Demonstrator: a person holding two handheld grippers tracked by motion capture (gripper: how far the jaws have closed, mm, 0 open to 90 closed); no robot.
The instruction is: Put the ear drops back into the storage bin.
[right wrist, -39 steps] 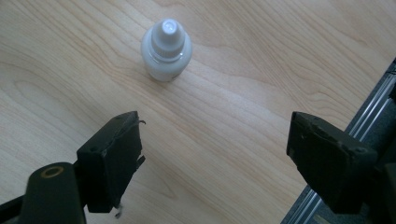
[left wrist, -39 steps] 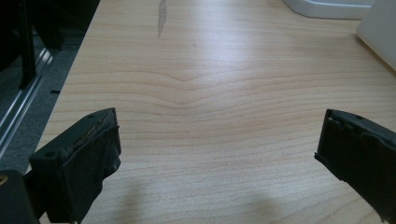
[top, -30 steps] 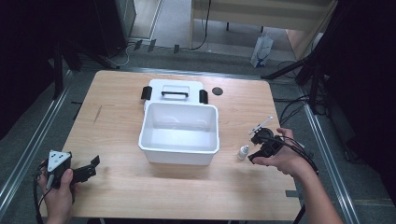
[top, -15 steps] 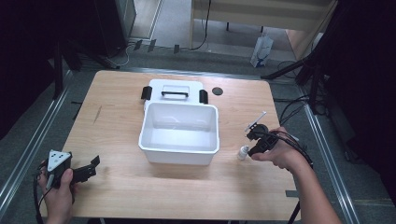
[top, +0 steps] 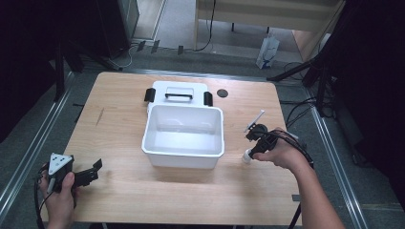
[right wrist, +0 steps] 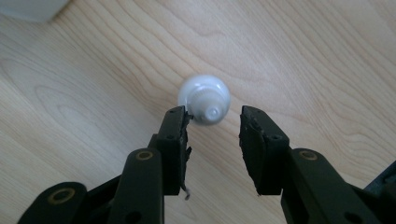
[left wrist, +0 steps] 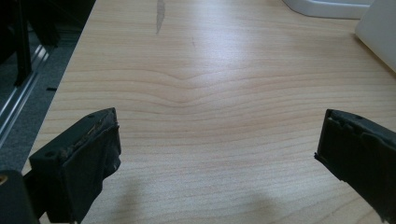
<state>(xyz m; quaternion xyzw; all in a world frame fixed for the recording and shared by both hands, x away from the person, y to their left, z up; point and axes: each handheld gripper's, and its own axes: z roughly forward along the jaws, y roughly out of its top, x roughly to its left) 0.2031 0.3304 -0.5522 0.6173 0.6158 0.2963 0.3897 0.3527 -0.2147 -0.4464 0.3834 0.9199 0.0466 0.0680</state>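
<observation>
While the right gripper (right wrist: 215, 123) is closing its jaws around a small white bottle (right wrist: 204, 98) standing on the table (top: 119, 95) beside the white bin (top: 184, 136), pads not yet pressing; left gripper (left wrist: 219, 154) is resting wide open, holding nothing.

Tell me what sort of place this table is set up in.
Probably a lab or workshop for recording tabletop handling, not a home. A bare wooden table stands on grey floor with metal rails alongside, loose cables trail off, and a person works two hand-held grippers.

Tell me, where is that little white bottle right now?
In the high view the little white bottle stands on the table, right of the white bin. The right gripper has its jaws either side of the cap.
</observation>
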